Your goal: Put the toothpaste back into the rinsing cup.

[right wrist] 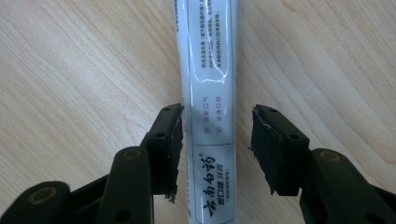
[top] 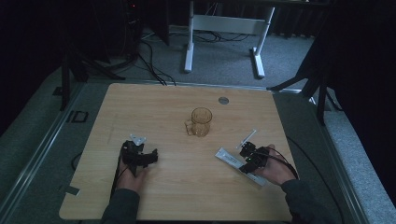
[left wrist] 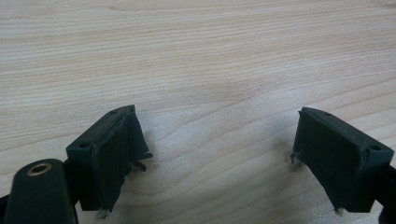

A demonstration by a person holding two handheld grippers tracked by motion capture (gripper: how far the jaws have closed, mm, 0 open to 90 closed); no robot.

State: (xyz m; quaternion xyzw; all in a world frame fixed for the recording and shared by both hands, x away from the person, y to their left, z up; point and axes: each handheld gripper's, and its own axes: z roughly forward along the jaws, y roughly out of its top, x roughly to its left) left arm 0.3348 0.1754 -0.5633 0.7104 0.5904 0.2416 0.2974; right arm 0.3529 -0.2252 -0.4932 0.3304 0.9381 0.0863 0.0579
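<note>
A long white toothpaste box (right wrist: 210,70) with printed text lies flat on the wooden table (top: 159,105). My right gripper (right wrist: 217,112) points down over it, jaws on either side of the box. The left pad sits at the box's edge; a gap separates the right pad from it, so the gripper is open. In the high view the box (top: 229,158) lies at the right front, with the right gripper (top: 250,156) above its middle. My left gripper (top: 150,157) rests at the left front, open, with bare wood between its jaws (left wrist: 217,116).
An amber glass mug (top: 201,121) stands upright at the table's middle. A thin white stick-like item (top: 247,138) lies just beyond the right gripper. A grey round cap (top: 223,100) sits in the tabletop at the back. Desk legs and cables stand on the floor beyond.
</note>
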